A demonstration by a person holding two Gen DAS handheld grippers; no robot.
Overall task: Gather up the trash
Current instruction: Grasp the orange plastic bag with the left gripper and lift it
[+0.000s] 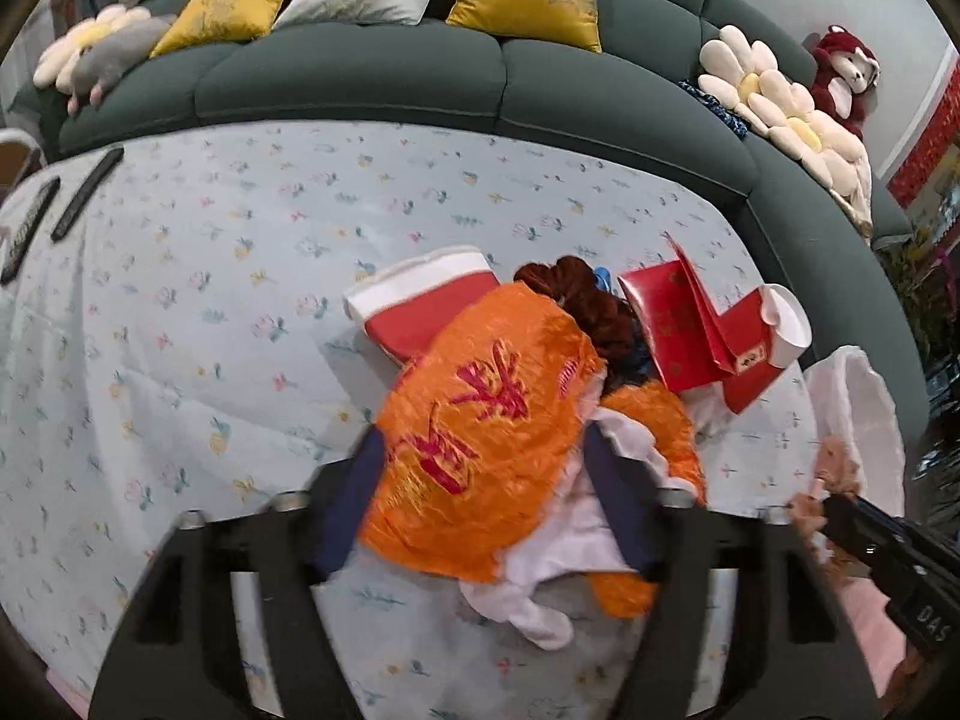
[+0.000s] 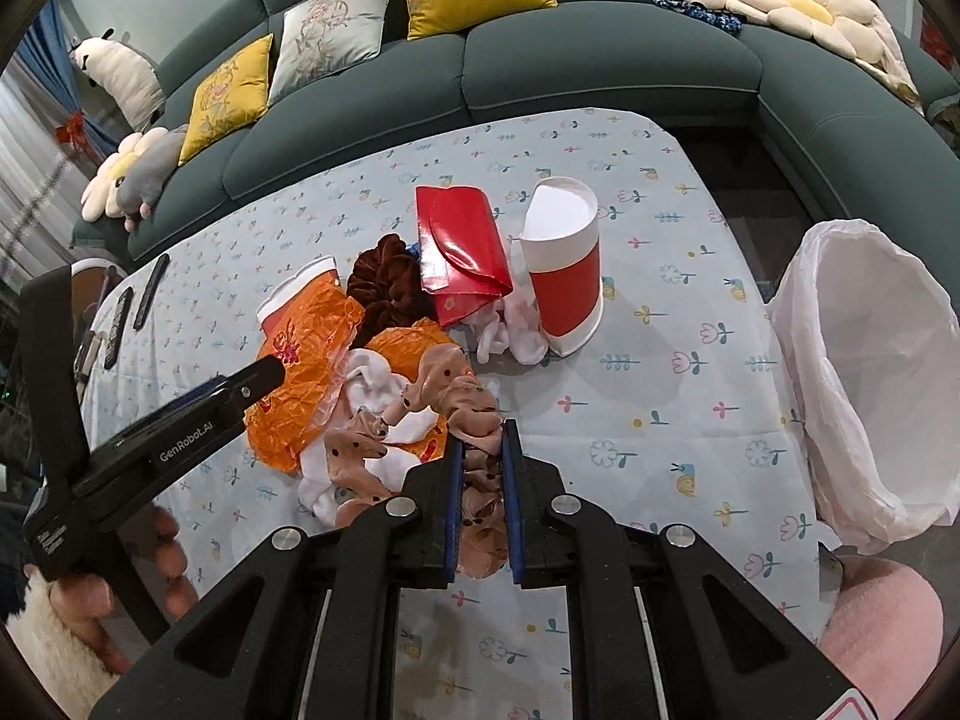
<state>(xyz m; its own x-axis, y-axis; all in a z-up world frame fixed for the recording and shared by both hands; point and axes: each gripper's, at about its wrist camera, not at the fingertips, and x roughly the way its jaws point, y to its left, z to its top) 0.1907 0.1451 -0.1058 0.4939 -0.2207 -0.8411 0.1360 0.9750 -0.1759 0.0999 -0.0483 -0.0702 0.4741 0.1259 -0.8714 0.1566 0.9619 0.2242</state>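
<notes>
My left gripper (image 1: 480, 480) has its blue pads against both sides of a crinkled orange plastic bag (image 1: 480, 414) lying on the pile. The right wrist view shows that gripper (image 2: 270, 372) over the same bag (image 2: 312, 372). My right gripper (image 2: 483, 438) is shut on a beige dotted stocking (image 2: 462, 396), which trails back to the pile. Around them lie a brown scrunchie (image 2: 384, 288), a red envelope (image 2: 462, 252), white cloth (image 2: 510, 330) and two red-and-white paper cups (image 2: 564, 264) (image 1: 426, 306). A bin with a white liner (image 2: 870, 372) stands open at the right.
A floral cloth covers the table (image 2: 660, 420). Two dark remotes (image 1: 84, 192) lie at its far left. A green sofa (image 1: 420, 78) with cushions and plush toys curves behind and to the right. A person's hand (image 2: 90, 600) holds the left gripper.
</notes>
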